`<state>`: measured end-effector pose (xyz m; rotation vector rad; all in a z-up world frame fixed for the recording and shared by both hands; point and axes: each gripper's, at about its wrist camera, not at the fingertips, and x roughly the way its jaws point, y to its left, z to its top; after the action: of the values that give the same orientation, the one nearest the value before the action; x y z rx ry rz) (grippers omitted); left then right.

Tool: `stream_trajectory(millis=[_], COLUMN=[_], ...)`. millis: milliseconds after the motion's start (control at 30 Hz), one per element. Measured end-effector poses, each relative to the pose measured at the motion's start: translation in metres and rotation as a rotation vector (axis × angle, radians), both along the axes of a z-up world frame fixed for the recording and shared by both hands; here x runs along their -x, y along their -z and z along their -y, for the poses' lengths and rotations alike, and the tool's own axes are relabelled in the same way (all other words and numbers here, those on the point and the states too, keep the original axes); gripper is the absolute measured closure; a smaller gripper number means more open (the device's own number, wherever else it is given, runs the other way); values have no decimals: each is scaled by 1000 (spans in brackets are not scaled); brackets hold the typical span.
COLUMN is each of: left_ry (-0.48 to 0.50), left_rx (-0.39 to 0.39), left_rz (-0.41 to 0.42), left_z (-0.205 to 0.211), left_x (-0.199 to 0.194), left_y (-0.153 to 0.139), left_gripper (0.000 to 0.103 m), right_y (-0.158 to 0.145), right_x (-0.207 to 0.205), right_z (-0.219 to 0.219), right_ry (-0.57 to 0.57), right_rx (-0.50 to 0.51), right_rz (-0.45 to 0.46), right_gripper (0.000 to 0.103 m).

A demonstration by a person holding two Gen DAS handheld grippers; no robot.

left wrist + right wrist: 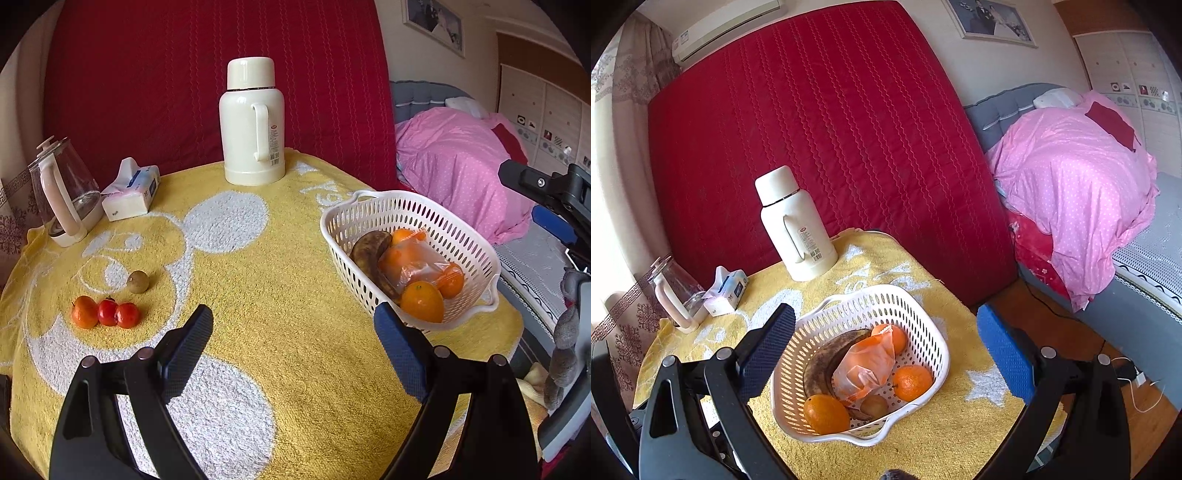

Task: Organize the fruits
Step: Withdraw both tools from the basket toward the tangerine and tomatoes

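Note:
Near the table's left edge lie an orange-red fruit (85,312), two small red fruits (117,314) and a round brown fruit (137,281). My left gripper (295,326) hovers open over the yellow towel, right of them, nothing between its fingers. A white slotted basket (369,195) at the right holds a browned banana (820,362), oranges (912,382), a plastic bag of orange fruit (866,363) and a small brown fruit (873,405). My right gripper (886,314) stands open above the basket's near side, touching nothing.
A cream thermos (253,122) stands at the back of the towel-covered table (277,277). A glass kettle (64,192) and a tissue pack (131,194) sit at the back left. A red mattress leans behind; a bed with a pink quilt (1071,192) is on the right.

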<state>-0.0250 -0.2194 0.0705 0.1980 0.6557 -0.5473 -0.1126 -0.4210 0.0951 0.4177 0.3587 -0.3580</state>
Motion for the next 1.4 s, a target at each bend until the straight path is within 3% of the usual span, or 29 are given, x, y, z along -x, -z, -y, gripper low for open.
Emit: stream_trajectory(millis=[500,633,900,1033,1400], left_ry=[-70,-136,-207,-224,-263], left_rx=[29,-2,-44,-47,-59], left_rz=[-47,-1,65,81,93], left_z=[-33,-45,-61,-66,-78], left_x=[-5,-4,-2,-2,-4], left_y=[15,18,17,17,20], left_gripper=[15,15,15,15,15], right_y=[9,10,4,4,19], right_x=[-12,-13,-7,-10,-20], right_z=[-20,-33,-74,-91,-119], right_ry=[-70,-111,-89,-151,-287], right_rx=[32,58,281,357,340], right_rz=[-34,-33,-9,-29,-69], right_gripper=[3,3,3,3,3])
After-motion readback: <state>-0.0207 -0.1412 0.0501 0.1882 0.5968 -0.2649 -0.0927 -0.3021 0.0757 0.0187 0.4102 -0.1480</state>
